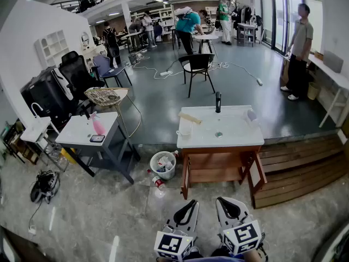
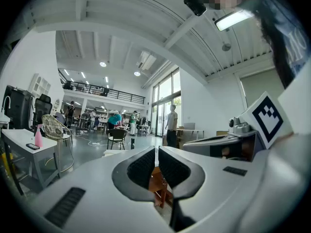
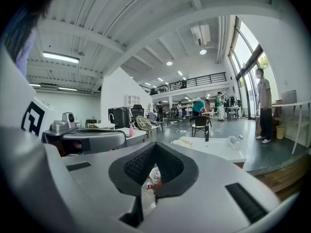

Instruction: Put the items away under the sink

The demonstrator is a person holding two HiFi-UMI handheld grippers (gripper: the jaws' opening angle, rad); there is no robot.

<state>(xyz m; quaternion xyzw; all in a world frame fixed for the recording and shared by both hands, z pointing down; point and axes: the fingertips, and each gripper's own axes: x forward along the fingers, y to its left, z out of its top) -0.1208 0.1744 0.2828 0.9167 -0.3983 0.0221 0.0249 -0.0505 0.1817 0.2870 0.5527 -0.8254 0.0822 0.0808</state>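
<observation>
The sink cabinet (image 1: 203,174) stands ahead of me, a wooden base under a white top with a black faucet (image 1: 218,101). On the top lie a wooden brush (image 1: 190,118), a cup (image 1: 184,130) and a clear bottle (image 1: 251,115). A red-capped bottle (image 1: 158,182) lies on the floor by a white basket (image 1: 162,164). My left gripper (image 1: 192,202) and right gripper (image 1: 222,200) hang side by side at the lower edge, short of the cabinet, both shut and empty. In the right gripper view the floor bottle (image 3: 147,191) shows under the shut right gripper (image 3: 154,147).
A grey side table (image 1: 82,136) at the left carries a pink spray bottle (image 1: 97,124) and a phone (image 1: 97,138). Wooden steps (image 1: 300,171) rise to the right of the cabinet. A black chair (image 1: 196,64) and several people stand farther back.
</observation>
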